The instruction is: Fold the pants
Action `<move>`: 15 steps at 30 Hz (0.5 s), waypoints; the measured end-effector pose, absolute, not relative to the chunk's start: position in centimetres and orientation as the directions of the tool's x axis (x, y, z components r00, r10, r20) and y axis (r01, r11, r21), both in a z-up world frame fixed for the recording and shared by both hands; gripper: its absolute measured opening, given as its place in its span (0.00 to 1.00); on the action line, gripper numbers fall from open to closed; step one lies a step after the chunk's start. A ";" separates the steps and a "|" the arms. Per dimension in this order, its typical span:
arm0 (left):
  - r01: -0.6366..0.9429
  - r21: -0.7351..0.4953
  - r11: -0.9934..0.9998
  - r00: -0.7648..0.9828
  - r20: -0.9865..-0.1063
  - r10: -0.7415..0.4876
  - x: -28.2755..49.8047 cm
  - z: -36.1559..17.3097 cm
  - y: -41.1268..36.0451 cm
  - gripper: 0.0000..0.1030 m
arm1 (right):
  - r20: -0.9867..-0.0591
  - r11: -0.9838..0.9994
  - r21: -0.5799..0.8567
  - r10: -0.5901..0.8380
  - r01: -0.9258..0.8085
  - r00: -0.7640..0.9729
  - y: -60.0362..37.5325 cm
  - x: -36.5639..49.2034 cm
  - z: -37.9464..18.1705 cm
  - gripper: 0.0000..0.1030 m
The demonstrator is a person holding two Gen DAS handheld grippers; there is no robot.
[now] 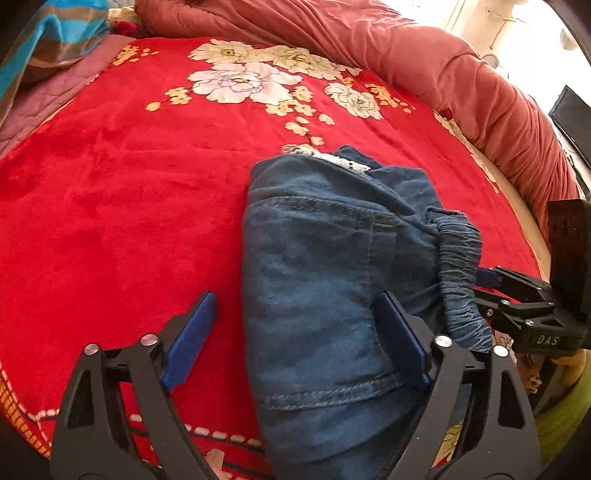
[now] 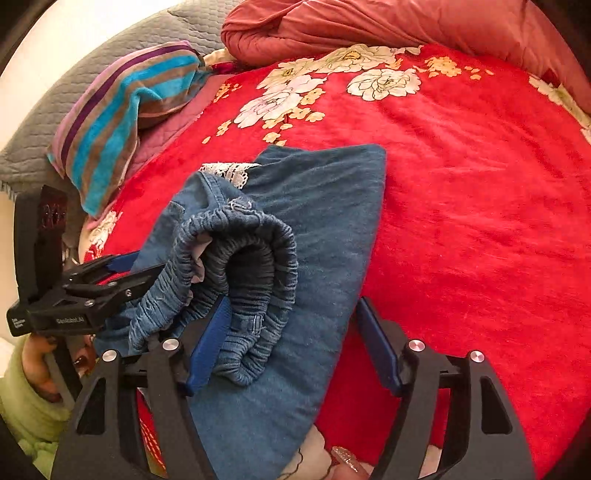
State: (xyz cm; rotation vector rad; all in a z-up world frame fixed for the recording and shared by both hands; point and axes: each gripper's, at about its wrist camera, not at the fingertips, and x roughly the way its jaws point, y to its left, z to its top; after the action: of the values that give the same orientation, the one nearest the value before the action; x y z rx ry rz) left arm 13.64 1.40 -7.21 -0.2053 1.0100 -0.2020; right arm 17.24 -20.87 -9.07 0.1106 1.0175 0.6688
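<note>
Under me spreads a red blanket (image 2: 461, 206) with pale flowers (image 2: 280, 96) printed toward its far end. A rolled pink quilt (image 2: 369, 26) lies along the blanket's far edge, and a striped towel (image 2: 122, 110) sits off its left corner on a grey quilted pillow (image 2: 74, 92).

One pair of blue denim pants (image 1: 317, 280) lying on one red floral blanket (image 1: 110, 184), two claws showing, left claw (image 1: 295, 339), right claw (image 2: 291, 343), one striped towel (image 2: 107, 122), one pink quilt (image 1: 424, 62) lying behind
</note>
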 end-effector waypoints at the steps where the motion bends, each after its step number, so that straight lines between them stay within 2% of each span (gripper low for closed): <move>1: 0.075 -0.274 0.959 0.513 -0.814 -0.272 13.8 -7.2 1.3 0.64 | -0.745 0.792 0.393 0.572 -0.468 0.343 -20.8 17.4 -9.1 0.68; 4: 0.092 -0.286 0.954 0.506 -0.811 -0.292 14.1 -7.3 0.5 0.49 | -0.736 0.782 0.400 0.585 -0.479 0.341 -20.5 17.7 -9.3 0.65; 6: 0.105 -0.274 0.956 0.511 -0.810 -0.288 14.2 -7.1 0.1 0.39 | -0.730 0.770 0.396 0.595 -0.501 0.337 -20.2 17.9 -9.3 0.42; 7: 0.110 -0.269 0.957 0.515 -0.808 -0.287 14.2 -6.8 0.0 0.35 | -0.716 0.747 0.411 0.619 -0.523 0.322 -19.9 17.9 -9.0 0.27; 10: 0.120 -0.249 0.961 0.530 -0.803 -0.274 14.5 -6.1 -0.2 0.28 | -0.691 0.734 0.356 0.624 -0.578 0.366 -18.9 17.5 -7.3 0.21; 15: 0.108 -0.241 0.964 0.580 -0.773 -0.258 15.4 -4.2 0.4 0.26 | -0.648 0.715 0.267 0.630 -0.647 0.429 -17.1 17.6 -4.2 0.21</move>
State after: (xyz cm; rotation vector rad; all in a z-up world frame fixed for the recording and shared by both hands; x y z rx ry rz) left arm 15.39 0.44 -4.21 -0.1745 0.9293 -0.2155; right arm 17.56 -17.14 -4.19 -0.0237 0.7981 0.7967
